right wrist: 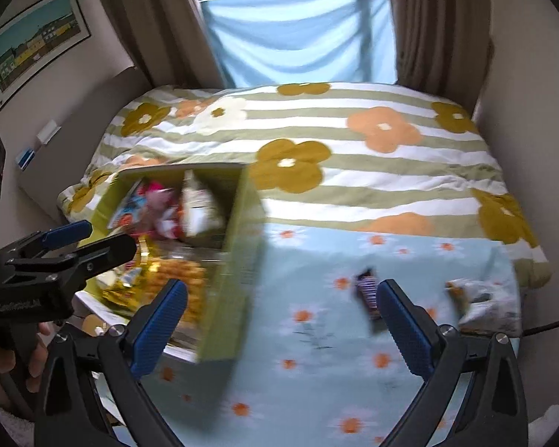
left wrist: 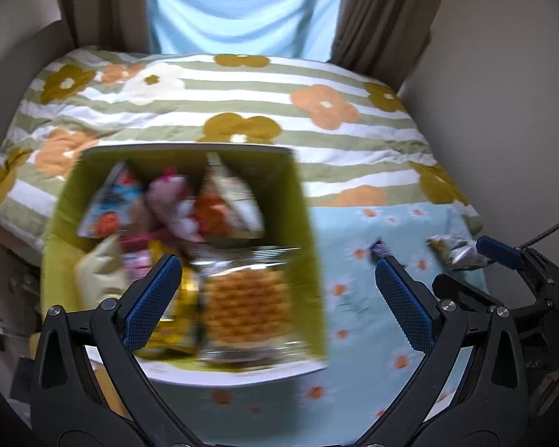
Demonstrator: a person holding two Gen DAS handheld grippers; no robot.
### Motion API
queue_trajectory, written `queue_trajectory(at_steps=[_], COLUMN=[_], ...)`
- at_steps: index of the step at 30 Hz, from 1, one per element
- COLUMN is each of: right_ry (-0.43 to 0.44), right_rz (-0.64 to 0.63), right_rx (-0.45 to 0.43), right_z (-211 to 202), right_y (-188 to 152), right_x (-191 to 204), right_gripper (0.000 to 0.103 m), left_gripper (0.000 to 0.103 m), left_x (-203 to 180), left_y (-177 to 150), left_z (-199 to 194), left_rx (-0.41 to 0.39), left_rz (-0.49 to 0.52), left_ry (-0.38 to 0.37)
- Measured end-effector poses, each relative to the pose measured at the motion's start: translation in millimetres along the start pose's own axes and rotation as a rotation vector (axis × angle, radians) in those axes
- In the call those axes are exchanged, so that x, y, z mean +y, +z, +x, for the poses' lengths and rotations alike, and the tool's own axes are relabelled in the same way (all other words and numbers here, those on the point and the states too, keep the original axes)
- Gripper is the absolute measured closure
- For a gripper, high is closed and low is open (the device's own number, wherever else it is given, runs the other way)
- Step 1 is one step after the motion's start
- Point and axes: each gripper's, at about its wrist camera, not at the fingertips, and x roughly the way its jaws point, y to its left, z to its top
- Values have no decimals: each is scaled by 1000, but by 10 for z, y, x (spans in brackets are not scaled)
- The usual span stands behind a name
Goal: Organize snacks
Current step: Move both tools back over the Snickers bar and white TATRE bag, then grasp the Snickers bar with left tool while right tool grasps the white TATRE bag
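Both grippers hang with their blue-padded fingers spread wide and nothing between them. The left gripper (left wrist: 275, 287) hovers over the near end of the green box (left wrist: 309, 223), its left pad above the yellow packets and its right pad out over the cloth. The right gripper (right wrist: 281, 320) is above the cloth, its right finger (right wrist: 402, 320) just beside a dark chocolate bar (right wrist: 367, 290) — whether they touch cannot be told through the blur.

The box is open-topped and full of snacks: a clear bag of golden, ridged crisps (left wrist: 248, 305) at the near end, yellow wrappers (left wrist: 179, 309) beside it, and at the far end a blue-and-red pouch (left wrist: 110, 208), a pink one (left wrist: 171, 201) and a white-and-orange one (left wrist: 227, 201) standing upright. Any print on them is too smeared to read. Right of the chocolate bar, near the cloth's edge, lies a crumpled silvery bag (right wrist: 480, 298), well apart from the box.

All of this rests on a pale blue cloth with small daisies (right wrist: 316, 354), spread over the near end of a bed. Beyond it is a duvet (right wrist: 354, 149) striped green and white with large ochre and orange flowers. Brown curtains (right wrist: 436, 18) frame a window half covered by a light blue sheet (right wrist: 298, 29), and a framed picture of coloured houses (right wrist: 33, 41) hangs on the left wall. The only legible writing is on the left gripper's body in the right wrist view — pale lettering too blurred to spell out.
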Motion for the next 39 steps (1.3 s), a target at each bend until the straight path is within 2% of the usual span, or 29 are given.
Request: queue_trajectory(at_steps=[4, 8, 12, 17, 23, 30, 39], right_ry=[-49, -77, -110, -120, -117, -99, -88], right_rz=[15, 45, 62, 149, 171, 177, 198], right_rx=[12, 43, 70, 77, 139, 243, 286], right_z=[-115, -138, -73, 64, 384, 795, 1016], right_y=[-6, -27, -78, -134, -204, -338, -438], right_x=[-571, -1127, -1580, -2094, -2391, -2516, -2568], right_gripper=[2, 2, 2, 2, 2, 2, 2], left_gripper=[0, 0, 0, 0, 5, 23, 31], left_x=[-540, -1043, -1330, -1563, -1724, -1740, -1725], left_y=[24, 6, -80, -200, -294, -396, -415], left_z=[200, 563, 921, 1389, 1939, 2426, 2670], left_rx=[15, 59, 106, 178, 260, 342, 361], left_rz=[30, 31, -12, -47, -56, -80, -82], left_ry=[-16, -33, -33, -4, 31, 61, 113])
